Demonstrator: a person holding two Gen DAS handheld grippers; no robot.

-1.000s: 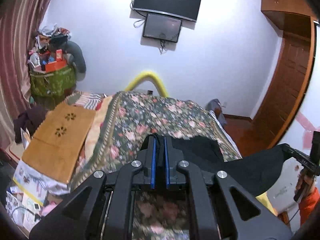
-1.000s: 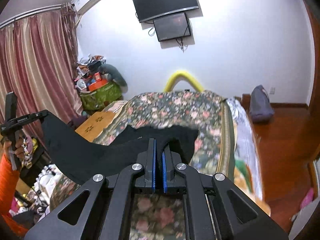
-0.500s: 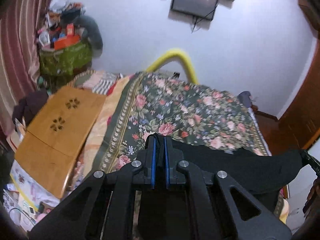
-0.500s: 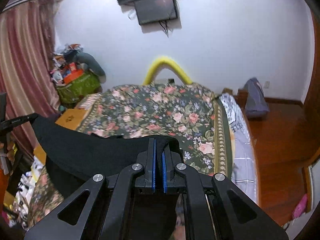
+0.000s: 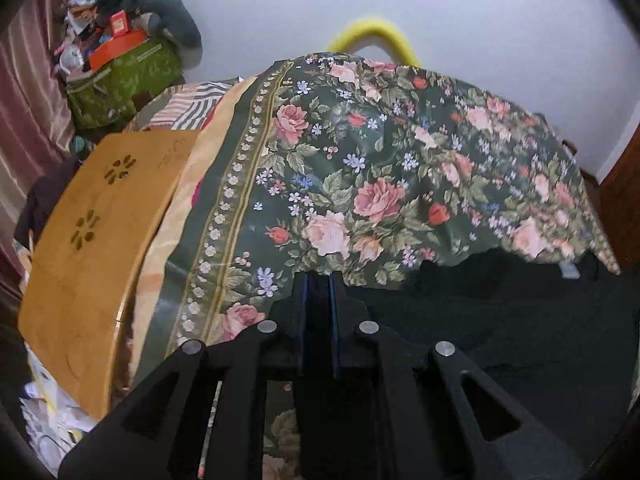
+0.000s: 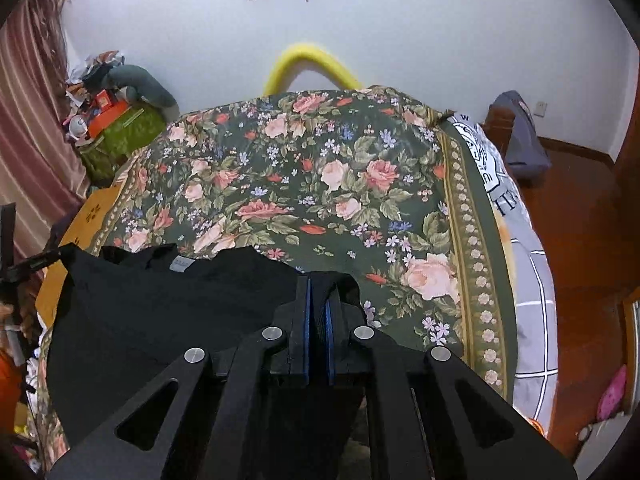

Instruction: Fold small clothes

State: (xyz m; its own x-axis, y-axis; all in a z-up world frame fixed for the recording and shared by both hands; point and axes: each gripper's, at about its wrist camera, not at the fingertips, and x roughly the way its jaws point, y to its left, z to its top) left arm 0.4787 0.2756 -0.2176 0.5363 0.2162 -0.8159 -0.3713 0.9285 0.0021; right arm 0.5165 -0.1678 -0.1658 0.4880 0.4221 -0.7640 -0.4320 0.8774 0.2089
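A black garment is stretched between my two grippers, low over the flowered bed cover. My left gripper pinches one corner of it; its jaws are starting to open, with the cloth still pressed between the blue pads. In the right wrist view the black garment spreads to the left, with a grey label at its collar edge. My right gripper is shut on its other corner. The left gripper shows there at the far left edge, holding the cloth's far end.
A wooden folding table lies beside the bed on the left, with a green bag full of clutter behind it. A yellow foam arch rises at the bed's far end. Wooden floor and a grey bag lie to the right.
Both grippers have come down and forward over the bed and tilted downward. The black garment has dropped with them from mid-air to just over the flowered cover.
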